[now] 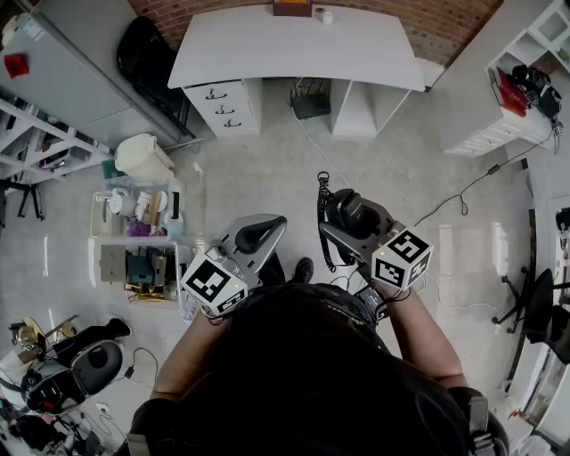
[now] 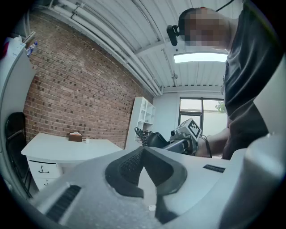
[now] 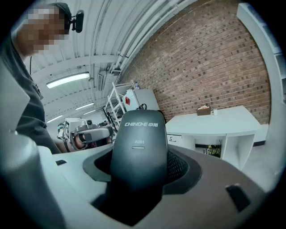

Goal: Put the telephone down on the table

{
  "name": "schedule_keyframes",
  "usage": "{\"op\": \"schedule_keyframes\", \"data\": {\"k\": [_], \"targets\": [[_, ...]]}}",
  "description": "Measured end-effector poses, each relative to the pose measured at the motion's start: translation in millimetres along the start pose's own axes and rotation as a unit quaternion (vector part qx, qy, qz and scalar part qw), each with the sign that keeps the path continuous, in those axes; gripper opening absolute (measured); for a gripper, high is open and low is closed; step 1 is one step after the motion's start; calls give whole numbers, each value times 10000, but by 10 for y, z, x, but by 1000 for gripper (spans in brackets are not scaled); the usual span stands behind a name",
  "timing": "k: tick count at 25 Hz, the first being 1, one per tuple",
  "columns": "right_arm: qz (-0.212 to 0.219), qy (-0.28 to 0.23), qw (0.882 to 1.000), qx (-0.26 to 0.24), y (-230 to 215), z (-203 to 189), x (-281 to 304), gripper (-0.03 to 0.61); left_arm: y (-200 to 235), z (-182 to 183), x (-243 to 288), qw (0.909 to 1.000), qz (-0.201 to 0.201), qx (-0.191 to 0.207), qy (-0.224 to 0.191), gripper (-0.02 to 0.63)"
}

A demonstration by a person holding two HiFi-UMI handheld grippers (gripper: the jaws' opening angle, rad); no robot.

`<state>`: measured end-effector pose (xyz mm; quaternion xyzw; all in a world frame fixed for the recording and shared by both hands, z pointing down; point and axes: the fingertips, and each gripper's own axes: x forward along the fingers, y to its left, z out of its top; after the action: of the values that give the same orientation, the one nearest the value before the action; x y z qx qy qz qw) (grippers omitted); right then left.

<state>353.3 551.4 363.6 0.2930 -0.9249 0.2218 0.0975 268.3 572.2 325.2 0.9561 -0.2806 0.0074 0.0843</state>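
Holding telephone clamped in right hand-held gripper, well apart from white bench.
Left hand-held gripper closed, empty; coiled cord lower end hidden from view.

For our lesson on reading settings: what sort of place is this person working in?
Probably a workshop or lab office: a white desk against a brick wall, open shelving, bins of supplies, and a cable trailing across the bare floor.

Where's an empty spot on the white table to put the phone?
Nearly the whole table is bare: everything in front of the box and cup at its far edge, out to both ends. Only that far middle is taken.
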Motion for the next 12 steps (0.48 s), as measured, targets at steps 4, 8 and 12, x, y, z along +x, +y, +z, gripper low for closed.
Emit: {"op": "schedule_keyframes", "data": {"k": [4,8,12], "targets": [[9,15,10000,-5,20,-25,9,285,-20,-14,-23,10000,-20,15,-41,8],[58,33,10000,-31,37,-10,71,284,42,-14,-60,10000,12,-6,-64,8],[123,58,9999,-61,53,46,239,285,172,-25,-117,10000,38,-37,-57,8]]}}
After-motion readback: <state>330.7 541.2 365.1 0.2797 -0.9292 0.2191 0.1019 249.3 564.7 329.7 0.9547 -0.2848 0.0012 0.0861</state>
